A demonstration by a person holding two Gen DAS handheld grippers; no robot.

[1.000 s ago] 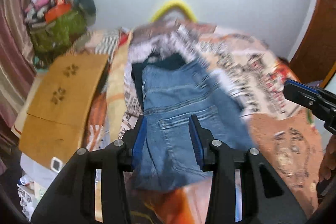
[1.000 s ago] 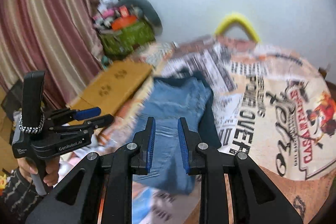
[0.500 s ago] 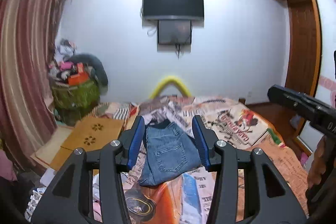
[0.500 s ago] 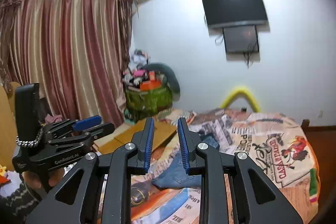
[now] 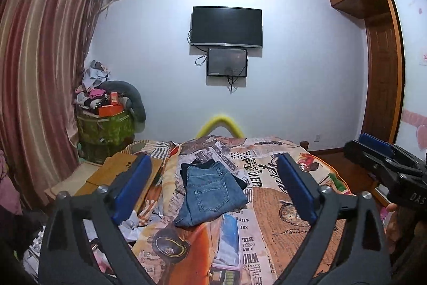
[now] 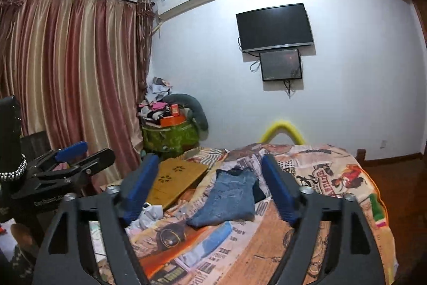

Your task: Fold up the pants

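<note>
Folded blue jeans lie on the bed's printed cover, resting on a dark garment. They also show in the right wrist view. My left gripper is open and empty, held back from the bed well above the jeans. My right gripper is open and empty too, also held back from the jeans. Each gripper shows at the edge of the other's view: the right one, the left one.
A wooden board leans at the bed's left side. A green bin piled with clothes stands in the corner by the curtain. A TV hangs on the far wall. A wooden wardrobe is at the right.
Both grippers have pulled up and back from the jeans, then opened wide. The jeans stay folded on the bed.
</note>
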